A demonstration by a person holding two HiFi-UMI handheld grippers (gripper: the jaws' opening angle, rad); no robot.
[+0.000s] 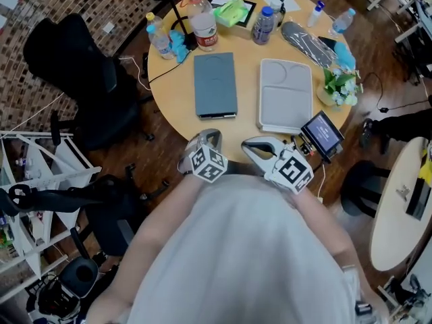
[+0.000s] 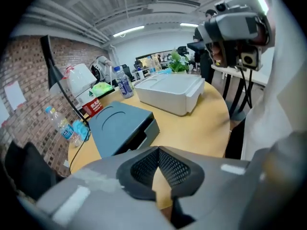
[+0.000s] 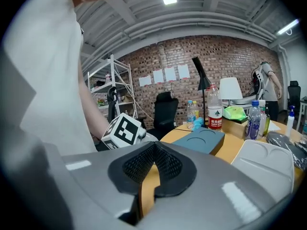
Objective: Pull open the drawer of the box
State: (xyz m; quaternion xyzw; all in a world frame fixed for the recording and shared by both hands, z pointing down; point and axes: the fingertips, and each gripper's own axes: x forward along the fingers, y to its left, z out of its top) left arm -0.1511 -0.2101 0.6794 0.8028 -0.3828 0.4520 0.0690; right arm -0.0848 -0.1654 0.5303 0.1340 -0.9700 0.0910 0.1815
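A blue-grey box point(image 1: 214, 84) lies flat on the round wooden table point(image 1: 246, 123), its drawer front point(image 2: 144, 134) facing the near edge. Beside it on the right lies a white box point(image 1: 286, 94). My left gripper point(image 1: 209, 136) is at the table's near edge, short of the blue-grey box point(image 2: 117, 121), shut with nothing between its pads. My right gripper point(image 1: 248, 145) is next to it, pointing left, also shut and empty. In the right gripper view the blue-grey box point(image 3: 201, 140), the white box point(image 3: 264, 164) and the left gripper's marker cube point(image 3: 123, 131) show beyond the jaws.
Water bottles point(image 1: 204, 24), a green packet point(image 1: 233, 12) and a dark pouch point(image 1: 307, 42) crowd the table's far side. A small plant point(image 1: 339, 86) and a small screen point(image 1: 322, 132) stand at the right edge. A black chair point(image 1: 88, 79) stands to the left.
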